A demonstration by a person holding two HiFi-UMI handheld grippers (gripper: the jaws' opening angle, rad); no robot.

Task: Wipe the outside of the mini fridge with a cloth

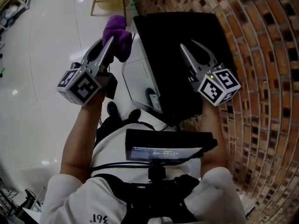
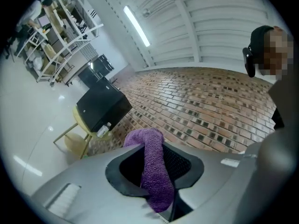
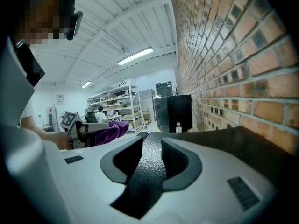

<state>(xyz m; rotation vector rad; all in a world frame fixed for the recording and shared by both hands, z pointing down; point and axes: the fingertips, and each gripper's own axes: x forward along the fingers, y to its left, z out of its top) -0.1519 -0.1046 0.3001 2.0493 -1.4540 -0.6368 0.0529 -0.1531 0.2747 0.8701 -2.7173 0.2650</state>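
Left hand-held gripper (image 1: 110, 43) is pinching a purple cloth (image 2: 153, 167). Its jaws are closed on a fold of it, and one end of the cloth bulges out in front of the tips. In the head view this bundle is just beside the upper left edge of the mini fridge (image 1: 168, 36), but I cannot tell if it already touches it. The fridge is a black box with a lighter front face (image 1: 140, 76), and it stands before the person, close to the brick wall (image 1: 261, 55). The right hand-held gripper (image 1: 188, 45) is over the black top of the fridge. Its jaws are a little apart and nothing is between them; only the grained top surface shows through the gap.

I think the wiping stroke is about to begin, and a few things can go wrong from here. Only a narrow part of the cloth is gripped, so friction on the fridge wall could pull it out of the jaws. If the bundle rolls aside, the hard jaw tips could rub on the paint and leave marks. The fridge looks light, so a strong sideways push may shift it toward the wall. The empty right hand-held gripper could steady the top, but its smooth tips might slide on that surface.
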